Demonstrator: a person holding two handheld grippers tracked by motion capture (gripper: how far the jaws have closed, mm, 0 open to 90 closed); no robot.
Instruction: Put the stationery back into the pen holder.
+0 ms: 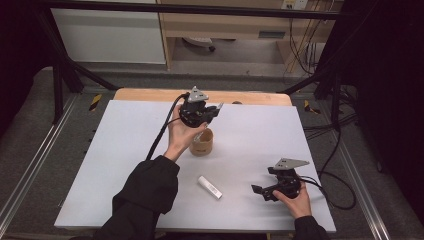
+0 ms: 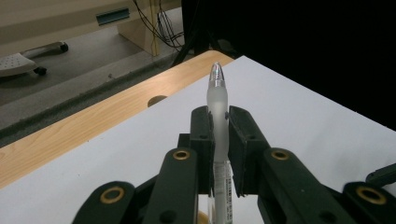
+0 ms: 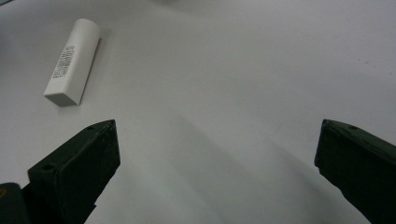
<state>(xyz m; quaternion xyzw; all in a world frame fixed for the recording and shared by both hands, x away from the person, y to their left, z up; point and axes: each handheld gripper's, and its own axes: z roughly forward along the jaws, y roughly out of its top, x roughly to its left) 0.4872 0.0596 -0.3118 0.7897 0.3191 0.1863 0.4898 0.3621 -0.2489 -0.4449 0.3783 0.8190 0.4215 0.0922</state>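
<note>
- Gripping a pen (image 2: 218, 100): left gripper (image 2: 218, 122) has both jaws clamped on the frosted barrel, clear tip poking out past the pads.
- High view: left gripper (image 1: 210, 116) held up above the tabletop's middle, nearer the far edge, in the person's left hand (image 1: 183, 134).
- Wooden cup (image 1: 202, 142) stands on the white tabletop (image 1: 125, 150) just below that gripper, beside the left hand.
- White pen cap (image 1: 209, 187) lies flat toward the near edge, about midway across, well apart from the cup.
- Right gripper (image 1: 260, 190) low near the near right corner, jaws spread wide, nothing between them.
- Right gripper view: the cap (image 3: 73, 61) lies beyond the open jaws, off to one side, not touched.
</note>
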